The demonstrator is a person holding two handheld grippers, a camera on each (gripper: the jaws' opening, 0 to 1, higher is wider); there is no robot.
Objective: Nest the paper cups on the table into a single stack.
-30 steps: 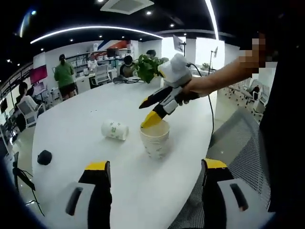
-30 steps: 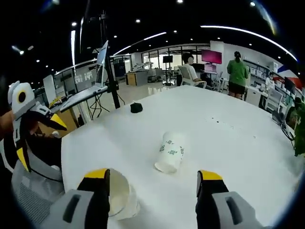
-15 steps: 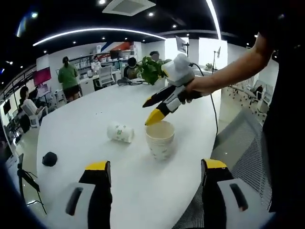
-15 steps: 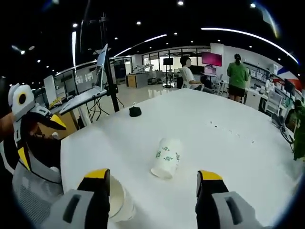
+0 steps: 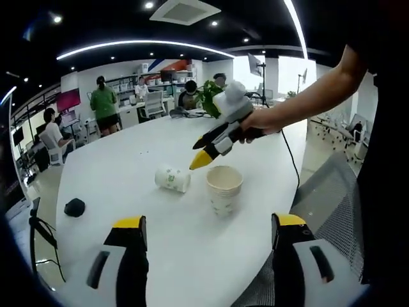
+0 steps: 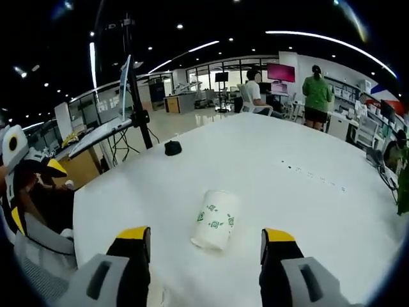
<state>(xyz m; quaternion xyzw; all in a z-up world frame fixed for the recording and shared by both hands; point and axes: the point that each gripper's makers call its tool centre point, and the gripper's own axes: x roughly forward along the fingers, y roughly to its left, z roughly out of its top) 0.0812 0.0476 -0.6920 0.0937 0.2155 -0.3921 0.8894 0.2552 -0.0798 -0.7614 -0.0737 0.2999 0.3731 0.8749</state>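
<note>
Right claw [image 5: 199,155] beside apparently nested cups [image 5: 223,188]

Both views are looking down across the table [image 5: 128,211] from near its edge, facing opposite ways, sharing the fallen cup [image 5: 172,180] [image 6: 213,219].

In the left gripper view, the right tool [image 5: 203,152] has been lifted off the rim of the upright cup stack [image 5: 224,189] and drawn toward the lying cup [image 5: 172,179]. In the right gripper view, the stack has been lost below the frame, and the lying cup [image 6: 211,220] is now centred between the jaws.
</note>
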